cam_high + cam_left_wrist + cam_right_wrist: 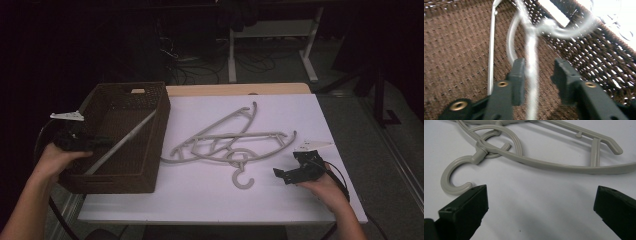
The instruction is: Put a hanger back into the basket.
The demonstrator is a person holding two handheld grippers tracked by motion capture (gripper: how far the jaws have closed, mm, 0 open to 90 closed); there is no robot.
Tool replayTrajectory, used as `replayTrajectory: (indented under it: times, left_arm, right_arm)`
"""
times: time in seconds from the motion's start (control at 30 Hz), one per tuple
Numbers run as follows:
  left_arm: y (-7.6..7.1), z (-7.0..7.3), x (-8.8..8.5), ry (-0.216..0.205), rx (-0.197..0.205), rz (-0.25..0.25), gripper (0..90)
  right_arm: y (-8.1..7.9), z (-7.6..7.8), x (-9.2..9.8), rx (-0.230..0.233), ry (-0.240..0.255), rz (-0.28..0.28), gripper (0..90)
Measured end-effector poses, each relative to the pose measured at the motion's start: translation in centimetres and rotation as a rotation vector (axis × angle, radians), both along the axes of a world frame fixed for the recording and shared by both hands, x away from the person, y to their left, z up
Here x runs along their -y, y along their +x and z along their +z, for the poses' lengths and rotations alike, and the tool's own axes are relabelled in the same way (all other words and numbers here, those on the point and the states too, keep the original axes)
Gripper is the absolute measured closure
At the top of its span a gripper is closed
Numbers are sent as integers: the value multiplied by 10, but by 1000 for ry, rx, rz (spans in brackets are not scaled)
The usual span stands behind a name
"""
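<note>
two grippers in play, and each sits where its job is. your left gripper (102, 142) hangs over the near left part of the brown woven basket (150, 172), low inside it. in the left gripper view a pale hanger (532, 75) runs up between the black jaws; the jaws stand partly apart, one pad just beside the bar, the other clear of it, so nothing is clamped. reads as a drop: the hanger leans slantwise in the basket, one end near the floor, the other toward the far right rim.

your right gripper (280, 174) rests low at the near right of the table (210, 205), jaws spread wide and holding nothing. it faces the grey hangers (225, 142), a loose tangle of what looks like two, still on the table. the nearest hook (454, 180) lies just beside one jaw tip; that looks like the next pick, hook first, since it sticks out free of the tangle.

white sheet covers the table, with a bare wood strip (240, 89) at the far edge. beyond it the room is dark: cables on the floor (200, 70) and white desk legs (310, 50).
</note>
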State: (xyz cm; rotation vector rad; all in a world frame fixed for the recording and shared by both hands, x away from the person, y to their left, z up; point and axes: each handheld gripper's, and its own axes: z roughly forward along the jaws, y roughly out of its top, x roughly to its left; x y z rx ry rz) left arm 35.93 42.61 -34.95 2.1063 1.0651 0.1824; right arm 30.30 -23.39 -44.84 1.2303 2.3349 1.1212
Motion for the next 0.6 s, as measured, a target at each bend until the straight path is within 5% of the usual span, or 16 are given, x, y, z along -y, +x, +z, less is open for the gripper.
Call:
replayTrajectory:
  times: [0.3,0.6]
  left_arm:
    - [-2,4,8,-27,29,8,279]
    - [-7,19,31,-62,79,-38,169]
  right_arm:
    - [0,0,0,-1,1,1,0]
    - [-1,1,0,2,2,5,0]
